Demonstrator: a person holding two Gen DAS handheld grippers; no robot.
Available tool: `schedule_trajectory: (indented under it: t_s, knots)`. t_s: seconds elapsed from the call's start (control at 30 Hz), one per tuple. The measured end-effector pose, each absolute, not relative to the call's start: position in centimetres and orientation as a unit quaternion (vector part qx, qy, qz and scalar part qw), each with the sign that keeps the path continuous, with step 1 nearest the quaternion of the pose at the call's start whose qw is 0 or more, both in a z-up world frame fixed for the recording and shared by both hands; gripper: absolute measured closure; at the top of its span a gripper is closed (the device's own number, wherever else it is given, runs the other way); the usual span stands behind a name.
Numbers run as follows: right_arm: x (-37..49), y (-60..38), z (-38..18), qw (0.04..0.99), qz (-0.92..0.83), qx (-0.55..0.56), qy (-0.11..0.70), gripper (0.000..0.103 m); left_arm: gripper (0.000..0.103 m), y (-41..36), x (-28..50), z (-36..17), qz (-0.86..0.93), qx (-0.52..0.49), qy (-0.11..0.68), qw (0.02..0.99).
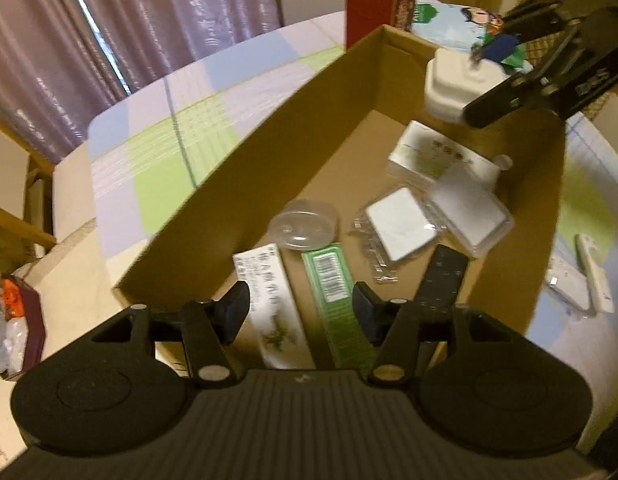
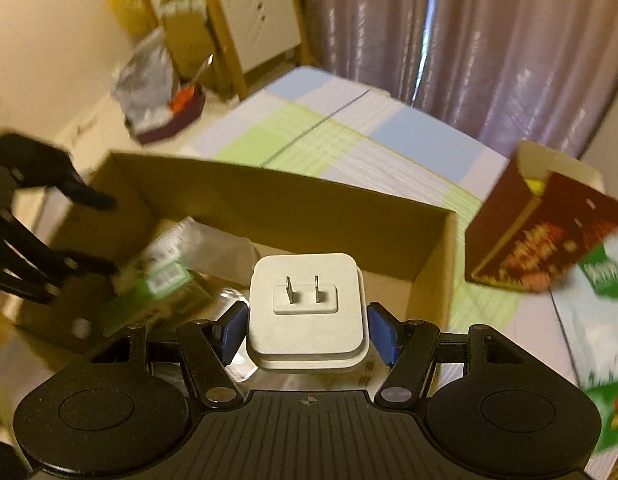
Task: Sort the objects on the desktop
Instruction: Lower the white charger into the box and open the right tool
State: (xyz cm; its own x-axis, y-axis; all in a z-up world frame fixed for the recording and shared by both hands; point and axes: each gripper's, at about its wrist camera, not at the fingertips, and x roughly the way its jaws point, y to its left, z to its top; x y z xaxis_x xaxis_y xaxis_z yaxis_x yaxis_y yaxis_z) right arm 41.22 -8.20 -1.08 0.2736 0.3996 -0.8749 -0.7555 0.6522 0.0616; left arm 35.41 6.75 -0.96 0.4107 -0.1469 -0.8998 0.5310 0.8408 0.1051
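An open cardboard box [image 1: 245, 184] sits on the checked tablecloth; it also shows in the right wrist view [image 2: 293, 208]. Inside lie a white carton [image 1: 269, 304], a green carton [image 1: 337, 304], a clear round lid [image 1: 303, 224], clear plastic cases [image 1: 401, 228], a white packet [image 1: 433, 156] and a black remote [image 1: 441, 280]. My left gripper [image 1: 301, 312] is open and empty above the cartons. My right gripper [image 2: 307, 330] is shut on a white plug adapter [image 2: 307, 312], prongs facing forward, held over the box; it also shows in the left wrist view [image 1: 457, 84].
A dark red carton [image 2: 525, 236] stands beside the box's far end, next to a green-and-white printed bag [image 2: 601, 280]. White devices [image 1: 581, 280] lie on the table right of the box. Bags and boxes [image 2: 161, 92] sit on the floor past the table.
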Motion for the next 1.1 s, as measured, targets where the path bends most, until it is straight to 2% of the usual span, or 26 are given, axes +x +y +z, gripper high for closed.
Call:
schedule_trajectory:
  t_s: [0.17, 0.5, 0.57, 0.67, 0.9, 1.1]
  knots:
    - [43.2, -5.6, -5.2, 0.752, 0.372, -0.238, 0.489, 0.039, 0.046, 7.7, 35.8, -0.9, -0.189, 0.186, 0.496, 0.827]
    - [46.5, -3.1, -9.1, 0.74, 0.347, -0.218, 0.533, 0.039, 0.046, 8.1, 36.7, -1.4, -0.176, 0.173, 0.499, 0.831]
    - [47.0, -3.5, -9.2, 0.74, 0.344, -0.194, 0.544, 0.039, 0.046, 8.1, 36.8, -1.6, -0.175, 0.172, 0.5, 0.83]
    - [47.3, -4.2, -8.7, 0.746, 0.342, -0.16, 0.549, 0.021, 0.046, 8.1, 36.8, -1.9, -0.174, 0.171, 0.502, 0.829]
    - [46.1, -5.6, -5.4, 0.755, 0.361, -0.132, 0.532, 0.021, 0.043, 8.0, 36.8, -2.4, -0.164, 0.175, 0.507, 0.828]
    - [44.0, -5.7, -4.1, 0.757, 0.371, -0.162, 0.512, 0.021, 0.042, 7.4, 36.7, -2.6, -0.162, 0.179, 0.506, 0.828]
